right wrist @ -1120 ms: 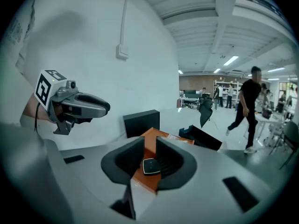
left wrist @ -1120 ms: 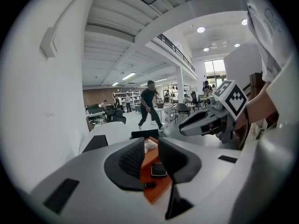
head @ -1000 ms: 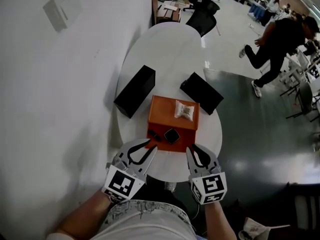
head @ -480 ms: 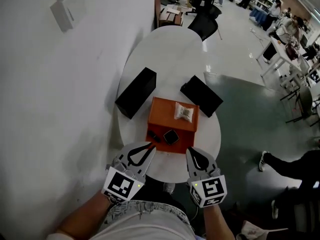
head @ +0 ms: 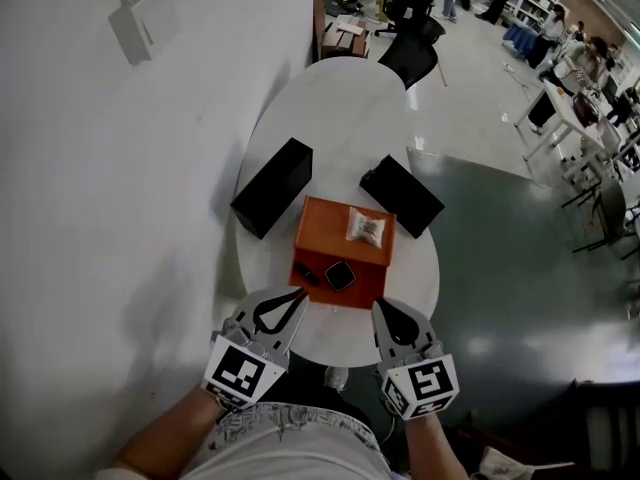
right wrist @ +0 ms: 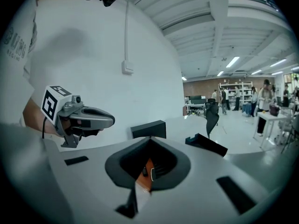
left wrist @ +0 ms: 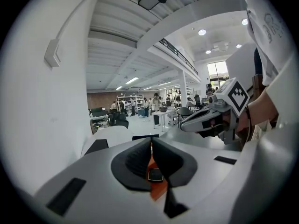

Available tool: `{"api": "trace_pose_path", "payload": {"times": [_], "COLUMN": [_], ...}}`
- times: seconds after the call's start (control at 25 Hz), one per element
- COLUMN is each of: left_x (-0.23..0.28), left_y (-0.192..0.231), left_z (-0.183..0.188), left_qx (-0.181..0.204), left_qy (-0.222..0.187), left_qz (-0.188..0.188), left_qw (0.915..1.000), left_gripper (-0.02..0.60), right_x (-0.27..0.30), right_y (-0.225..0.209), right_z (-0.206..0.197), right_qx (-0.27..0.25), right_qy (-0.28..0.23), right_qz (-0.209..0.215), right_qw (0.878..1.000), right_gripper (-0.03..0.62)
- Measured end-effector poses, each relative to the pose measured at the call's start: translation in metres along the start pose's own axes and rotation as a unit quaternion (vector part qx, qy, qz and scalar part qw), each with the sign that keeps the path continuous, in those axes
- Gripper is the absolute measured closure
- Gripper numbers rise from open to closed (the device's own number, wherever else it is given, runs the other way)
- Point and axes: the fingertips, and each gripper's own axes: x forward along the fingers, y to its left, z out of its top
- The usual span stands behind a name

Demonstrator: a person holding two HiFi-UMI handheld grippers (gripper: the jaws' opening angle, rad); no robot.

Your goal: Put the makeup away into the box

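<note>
Left gripper (head: 301, 295) had just been closing to empty, pressed-together jaws, right gripper (head: 379, 308) pressed together and empty too, both over the white table's (head: 340, 98) near edge just short of the orange box (head: 335, 230), black compact (head: 340, 275) and small dark tube (head: 307, 275) on its near section.

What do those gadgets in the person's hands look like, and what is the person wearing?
The left gripper and right gripper look alike. Each has a pale grey shell that tapers to two jaws lined with black pads. Each also carries a cube with black-and-white square markers at the back. The person wears a white printed T-shirt.
</note>
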Motion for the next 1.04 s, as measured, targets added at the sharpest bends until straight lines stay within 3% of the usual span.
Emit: {"api": "trace_pose_path", "payload": {"times": [1.04], "left_x": [-0.004], "left_y": [-0.011], "left_z": [-0.005], "left_qx": [-0.008], "left_qy": [0.005], "left_qz": [0.034], "left_qw": [0.9994], "left_gripper": [0.552], "right_x": [-0.008], "right_y": [-0.003], "right_z": [-0.012], "right_qx": [-0.005], "right_qy": [0.014], "right_qz": [0.029], "right_qw": [0.999], "right_gripper": [0.588]}}
